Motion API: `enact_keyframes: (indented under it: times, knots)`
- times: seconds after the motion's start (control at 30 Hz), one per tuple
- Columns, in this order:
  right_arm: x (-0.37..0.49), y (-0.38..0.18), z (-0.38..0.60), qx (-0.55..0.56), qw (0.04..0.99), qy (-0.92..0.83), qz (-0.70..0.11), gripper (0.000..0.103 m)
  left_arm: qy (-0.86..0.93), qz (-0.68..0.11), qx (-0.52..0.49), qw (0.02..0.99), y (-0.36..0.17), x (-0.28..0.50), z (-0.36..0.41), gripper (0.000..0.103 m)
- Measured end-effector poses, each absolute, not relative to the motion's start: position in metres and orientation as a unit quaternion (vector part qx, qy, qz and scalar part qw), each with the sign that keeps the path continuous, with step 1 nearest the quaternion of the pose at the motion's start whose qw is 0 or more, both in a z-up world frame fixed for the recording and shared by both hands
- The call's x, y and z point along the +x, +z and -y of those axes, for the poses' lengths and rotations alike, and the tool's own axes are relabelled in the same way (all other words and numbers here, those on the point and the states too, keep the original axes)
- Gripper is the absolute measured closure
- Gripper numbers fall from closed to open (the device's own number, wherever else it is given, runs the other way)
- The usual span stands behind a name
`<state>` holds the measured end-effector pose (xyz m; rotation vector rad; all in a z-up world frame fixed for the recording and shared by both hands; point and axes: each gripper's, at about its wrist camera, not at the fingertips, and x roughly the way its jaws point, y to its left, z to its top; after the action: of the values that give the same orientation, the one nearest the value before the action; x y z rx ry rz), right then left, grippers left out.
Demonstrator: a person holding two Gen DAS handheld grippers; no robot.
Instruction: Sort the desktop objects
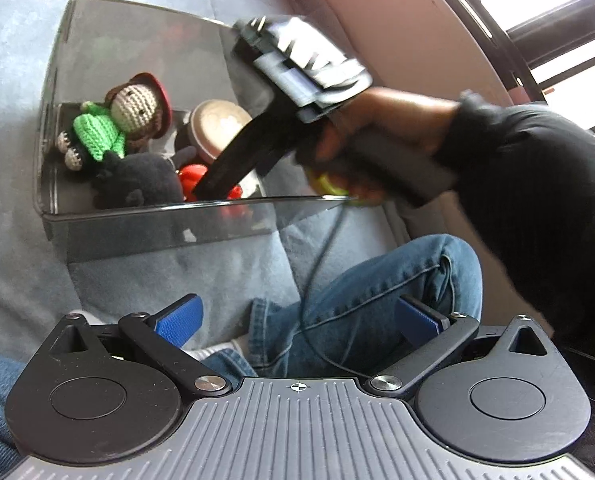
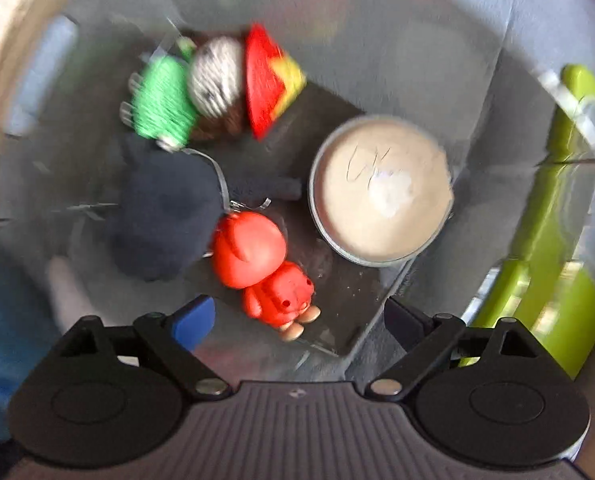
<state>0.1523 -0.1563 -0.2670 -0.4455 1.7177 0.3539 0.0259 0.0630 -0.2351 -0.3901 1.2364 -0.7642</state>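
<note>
A clear plastic bin (image 1: 157, 216) sits on a blue-grey cushion. In it lie a crochet doll (image 1: 109, 124) in green with a red hat, a dark plush toy (image 1: 137, 180), a red figurine (image 1: 193, 174) and a round tin (image 1: 219, 124) with a beige lid. A gloved hand holds my right gripper (image 1: 217, 176) pointing down into the bin. From its own view, the right gripper (image 2: 299, 316) stands open just above the red figurine (image 2: 265, 264), beside the plush (image 2: 165, 216), tin (image 2: 381, 190) and doll (image 2: 201, 88). My left gripper (image 1: 297, 316) is open and empty, short of the bin.
A person's leg in blue jeans (image 1: 377, 296) lies between my left gripper and the bin, with a thin cable (image 1: 317, 272) hanging across it. A lime-green plastic object (image 2: 553, 240) stands outside the bin's right wall. A pinkish backrest (image 1: 397, 40) rises behind the bin.
</note>
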Motion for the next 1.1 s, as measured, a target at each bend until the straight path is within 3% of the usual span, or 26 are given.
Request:
enact_keyframes:
  times: [0.03, 0.07, 0.1, 0.27, 0.33, 0.4, 0.57, 0.67, 0.77, 0.83, 1.1]
  knots:
    - [0.153, -0.280, 0.154, -0.188, 0.613, 0.150, -0.753, 0.019, -0.344, -0.563, -0.179, 0.730, -0.235, 0.025, -0.066, 0.000]
    - [0.153, -0.289, 0.154, -0.175, 0.607, 0.150, -0.761, 0.030, -0.340, -0.564, -0.180, 0.731, -0.236, 0.025, -0.070, 0.000]
    - [0.152, -0.292, 0.154, -0.175, 0.598, 0.148, -0.768, 0.053, -0.337, -0.563, -0.184, 0.732, -0.236, 0.025, -0.073, 0.000]
    - [0.143, -0.281, 0.153, -0.238, 0.584, 0.135, -0.764, 0.053, -0.331, -0.558, -0.208, 0.732, -0.240, 0.032, -0.085, 0.000]
    - [0.142, -0.266, 0.153, -0.238, 0.594, 0.149, -0.754, 0.045, -0.331, -0.560, -0.208, 0.730, -0.242, 0.032, -0.085, 0.000]
    - [0.141, -0.249, 0.153, -0.236, 0.605, 0.163, -0.743, 0.019, -0.331, -0.563, -0.203, 0.730, -0.243, 0.031, -0.085, 0.000]
    - [0.150, -0.203, 0.135, -0.147, 0.655, 0.234, -0.703, 0.008, -0.339, -0.561, -0.200, 0.729, -0.240, 0.030, -0.076, 0.000]
    - [0.157, -0.228, 0.110, -0.125, 0.642, 0.230, -0.721, 0.011, -0.349, -0.559, -0.181, 0.730, -0.236, 0.024, -0.069, 0.000]
    - [0.156, -0.274, 0.099, -0.130, 0.614, 0.205, -0.751, 0.020, -0.354, -0.555, -0.174, 0.732, -0.233, 0.021, -0.069, 0.000]
    - [0.155, -0.282, 0.101, -0.085, 0.608, 0.194, -0.765, 0.039, -0.355, -0.554, -0.175, 0.733, -0.233, 0.021, -0.070, 0.000]
    - [0.163, -0.273, 0.126, 0.095, 0.597, 0.165, -0.779, 0.039, -0.353, -0.560, -0.182, 0.727, -0.239, 0.024, -0.067, 0.000]
